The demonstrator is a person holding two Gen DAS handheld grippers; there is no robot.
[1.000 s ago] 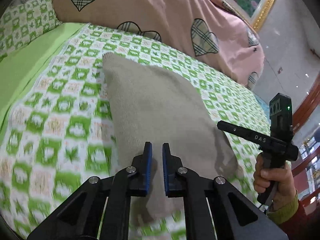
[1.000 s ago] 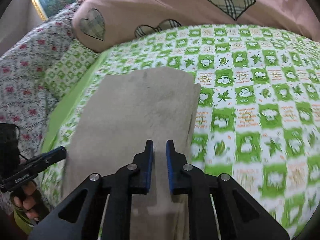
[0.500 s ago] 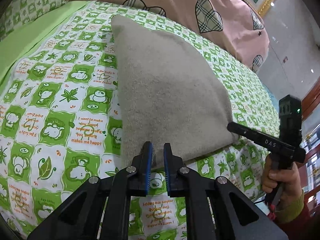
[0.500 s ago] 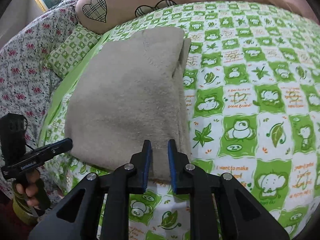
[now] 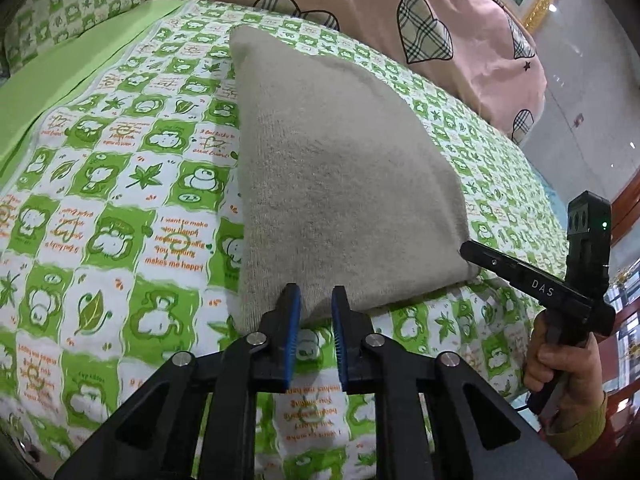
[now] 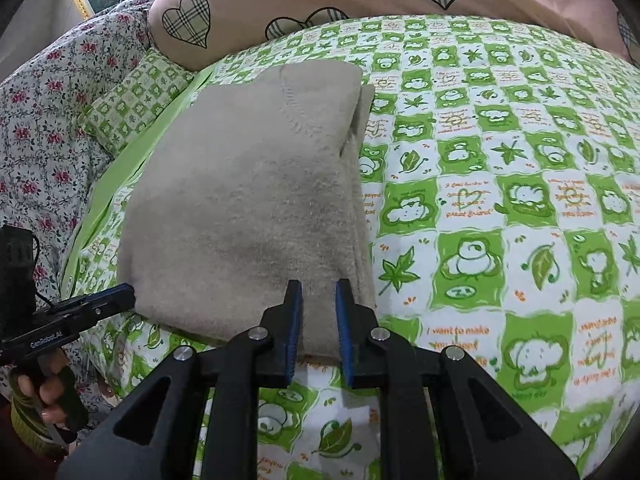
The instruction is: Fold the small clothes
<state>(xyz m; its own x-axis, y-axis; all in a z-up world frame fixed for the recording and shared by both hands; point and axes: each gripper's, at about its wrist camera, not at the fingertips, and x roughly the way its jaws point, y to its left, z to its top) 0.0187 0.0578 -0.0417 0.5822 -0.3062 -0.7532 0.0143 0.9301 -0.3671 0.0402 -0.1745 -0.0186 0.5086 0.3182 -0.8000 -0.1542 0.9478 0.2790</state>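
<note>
Garment: the beige knit (image 5: pixel 344 184) lies folded on the bed (image 5: pixel 120 208), close to its near edge.
Left claw (image 5: pixel 316 308): jaws slightly parted at the knit's near hem — gripping nothing.
Right claw (image 6: pixel 318 300): same narrow gap at the near right corner, nothing pinched.
Doing it well: I'd bite both layers squarely, lift evenly — no dragging.

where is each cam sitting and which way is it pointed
Left wrist: on the left gripper, facing along its open fingers at the folded beige garment; the right gripper and right hand show.
Right wrist: on the right gripper, facing the garment's near edge; the left gripper and left hand show.
Shared: the garment, green patterned sheet, pink quilt.
</note>
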